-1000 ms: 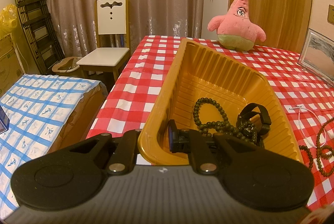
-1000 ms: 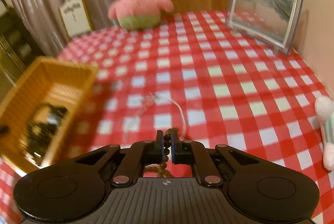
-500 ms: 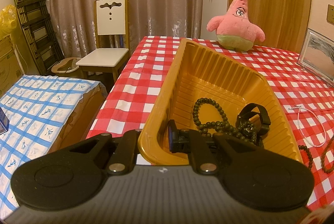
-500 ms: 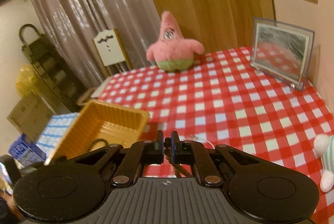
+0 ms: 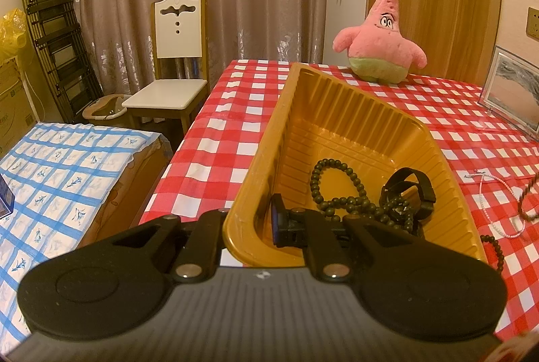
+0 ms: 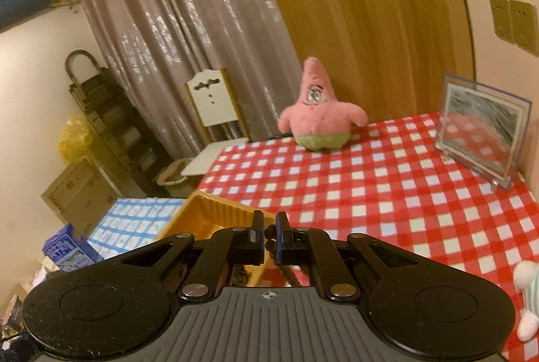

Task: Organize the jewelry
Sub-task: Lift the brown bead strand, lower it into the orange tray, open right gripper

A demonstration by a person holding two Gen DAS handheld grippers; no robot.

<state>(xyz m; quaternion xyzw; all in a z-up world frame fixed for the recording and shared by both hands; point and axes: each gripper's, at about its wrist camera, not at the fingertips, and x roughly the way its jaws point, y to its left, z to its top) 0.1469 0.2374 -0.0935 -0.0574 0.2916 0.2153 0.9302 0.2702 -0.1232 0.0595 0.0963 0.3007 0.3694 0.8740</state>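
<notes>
My left gripper is shut on the near rim of the yellow plastic tray, with one finger inside it and the other hidden outside the wall. In the tray lie a dark bead necklace and a black strap watch. My right gripper is shut on a brown bead strand and holds it in the air, just right of the tray's corner. The strand hangs down at the right edge of the left wrist view. A thin white bead necklace lies on the checked cloth.
A pink star plush stands at the table's far side and a framed picture at its right end. A white plush lies near the right edge. A white chair and a blue-checked surface are left of the table.
My right gripper has risen from the table with the brown bead strand, which now hangs free, and it has moved toward the tray. The left gripper and the tray have stayed still.
</notes>
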